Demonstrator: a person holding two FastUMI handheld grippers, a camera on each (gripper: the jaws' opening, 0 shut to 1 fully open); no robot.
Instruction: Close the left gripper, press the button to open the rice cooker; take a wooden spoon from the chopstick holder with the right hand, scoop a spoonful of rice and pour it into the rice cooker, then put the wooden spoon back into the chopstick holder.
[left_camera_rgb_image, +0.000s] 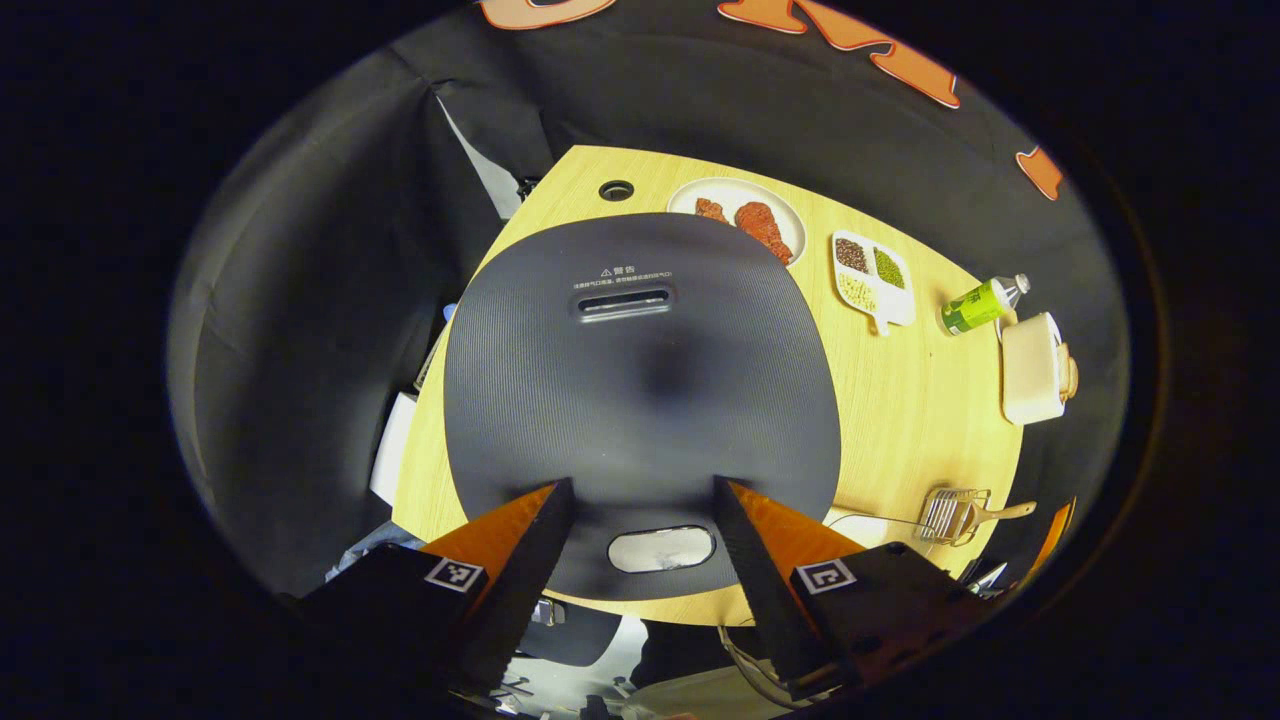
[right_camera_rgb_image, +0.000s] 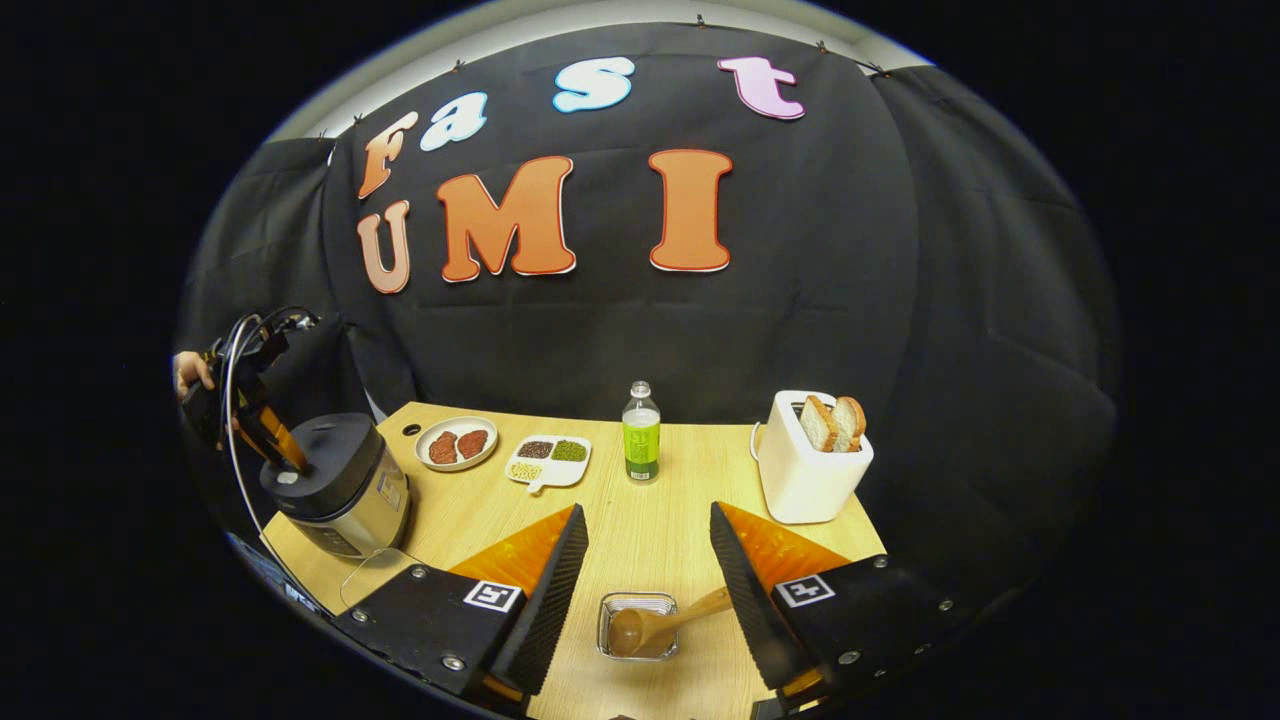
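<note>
The rice cooker (left_camera_rgb_image: 640, 390) has a dark, finely ribbed lid with rounded corners, a slotted steam vent near its far edge and a pale oval button (left_camera_rgb_image: 661, 549) at the near edge. In the right gripper view its body is shiny metal under that dark lid, and it stands at the left end of the pale wood-grain surface (right_camera_rgb_image: 650, 520). The lid is down. The left hand-held gripper (left_camera_rgb_image: 640, 490) hangs over the lid with its fingers spread apart, the button lying between them; whether the tips touch the lid cannot be told. From the right gripper view the same tool stands over the cooker's near edge, held by a hand (right_camera_rgb_image: 188, 372).

The right hand-held gripper (right_camera_rgb_image: 648, 520) is also spread wide, holding nothing, above the surface. Just in front of it sits the chopstick holder (right_camera_rgb_image: 638, 625), a small wire-mesh box with rounded corners, and the wooden spoon (right_camera_rgb_image: 655, 625) lies tilted in it, bowl down inside, handle leaning out to the right.

Farther back, a round white plate (right_camera_rgb_image: 456, 443) carries two reddish-brown pieces. Beside it a white divided tray (right_camera_rgb_image: 548, 461) holds dark, green and pale grains in separate compartments. A clear bottle (right_camera_rgb_image: 641, 432) with a green label stands upright mid-surface. A white toaster (right_camera_rgb_image: 808, 470) holds two slices of bread (right_camera_rgb_image: 832, 422) upright in its slots.
</note>
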